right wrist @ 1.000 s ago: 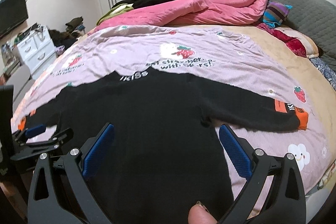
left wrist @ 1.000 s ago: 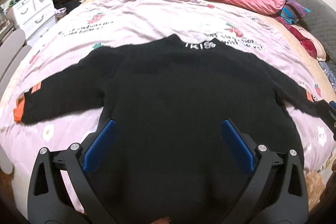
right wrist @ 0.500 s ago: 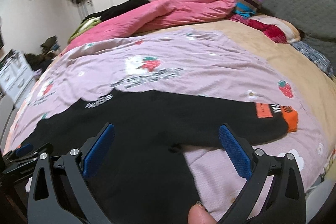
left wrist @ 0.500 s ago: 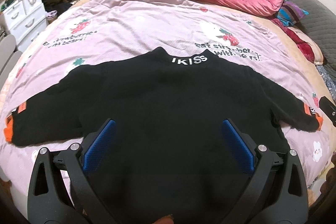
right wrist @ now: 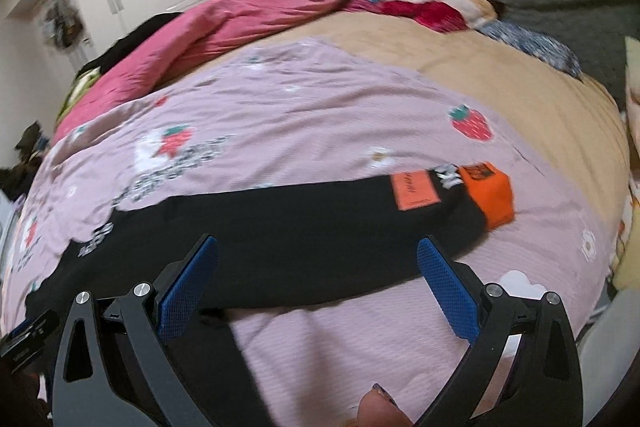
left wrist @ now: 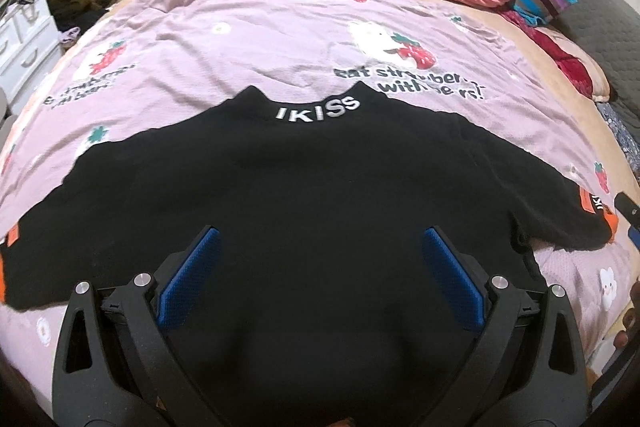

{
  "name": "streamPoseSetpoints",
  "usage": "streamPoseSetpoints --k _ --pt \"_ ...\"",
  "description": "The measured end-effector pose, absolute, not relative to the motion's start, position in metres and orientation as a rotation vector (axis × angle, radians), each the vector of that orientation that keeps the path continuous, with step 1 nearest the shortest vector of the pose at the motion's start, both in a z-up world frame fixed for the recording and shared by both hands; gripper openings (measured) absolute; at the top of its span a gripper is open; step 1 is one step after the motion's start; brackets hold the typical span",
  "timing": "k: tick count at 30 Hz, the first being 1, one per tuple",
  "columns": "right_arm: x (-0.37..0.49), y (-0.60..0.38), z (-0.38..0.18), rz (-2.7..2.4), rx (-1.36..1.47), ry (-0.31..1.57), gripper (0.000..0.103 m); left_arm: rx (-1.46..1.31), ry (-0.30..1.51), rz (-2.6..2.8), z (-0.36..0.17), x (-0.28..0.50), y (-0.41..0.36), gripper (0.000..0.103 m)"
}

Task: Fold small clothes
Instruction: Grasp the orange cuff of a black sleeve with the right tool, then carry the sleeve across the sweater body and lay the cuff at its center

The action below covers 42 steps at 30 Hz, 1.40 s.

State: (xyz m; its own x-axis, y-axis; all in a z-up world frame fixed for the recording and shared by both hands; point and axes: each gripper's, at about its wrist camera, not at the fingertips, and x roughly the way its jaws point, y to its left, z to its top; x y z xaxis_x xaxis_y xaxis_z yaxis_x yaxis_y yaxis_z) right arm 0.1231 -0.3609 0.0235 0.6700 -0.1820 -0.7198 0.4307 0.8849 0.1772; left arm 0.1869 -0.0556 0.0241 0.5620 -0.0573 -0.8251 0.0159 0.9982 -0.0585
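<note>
- Two views to go by. Left wrist first: I see my left tool (left wrist: pixel 318 259) with its blue pads spread apart, holding nothing, over the lower body of the black sweater (left wrist: pixel 320 195). It lies flat and back-up on the pink bed cover (left wrist: pixel 260 39), sleeves out to both sides.
- Right wrist, somewhat blurred: my right tool (right wrist: pixel 318 267) is also spread wide and empty, above the right sleeve (right wrist: pixel 304 227), whose orange cuff (right wrist: pixel 490 195) lies ahead to the right.
- I judge the knit soft, light and floppy; I would pinch at the cuff or hem corners, as it will sag and drag.
</note>
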Motion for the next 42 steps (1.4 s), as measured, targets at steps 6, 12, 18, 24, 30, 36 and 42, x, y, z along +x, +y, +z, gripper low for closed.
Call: streamPoseSetpoints --k 6,12,18,24,30,36,42 --pt "0.123 -0.404 -0.003 -0.46 0.44 0.797 0.099 -0.039 0.983 -0.056 0.014 0.201 -0.066 0.095" --pt "0.124 -0.441 -0.03 -0.521 0.572 0.819 0.099 -0.05 0.994 -0.046 0.006 0.212 -0.066 0.095" --pt "0.13 -0.464 -0.047 -0.556 0.661 0.821 0.099 -0.054 0.996 -0.031 0.002 0.221 -0.062 0.095" --pt "0.147 -0.488 -0.06 -0.602 0.72 0.828 0.058 -0.058 1.0 -0.006 -0.004 0.229 -0.057 0.095" --pt "0.147 -0.5 -0.063 -0.554 0.767 0.747 0.021 -0.087 1.033 0.008 -0.014 0.237 -0.052 0.095" --pt "0.135 -0.476 -0.032 -0.402 0.685 0.582 0.017 -0.143 1.03 -0.008 -0.009 0.236 -0.042 0.095" --pt "0.129 -0.449 -0.009 -0.272 0.633 0.498 0.017 -0.138 1.003 0.024 0.007 0.228 -0.03 0.095"
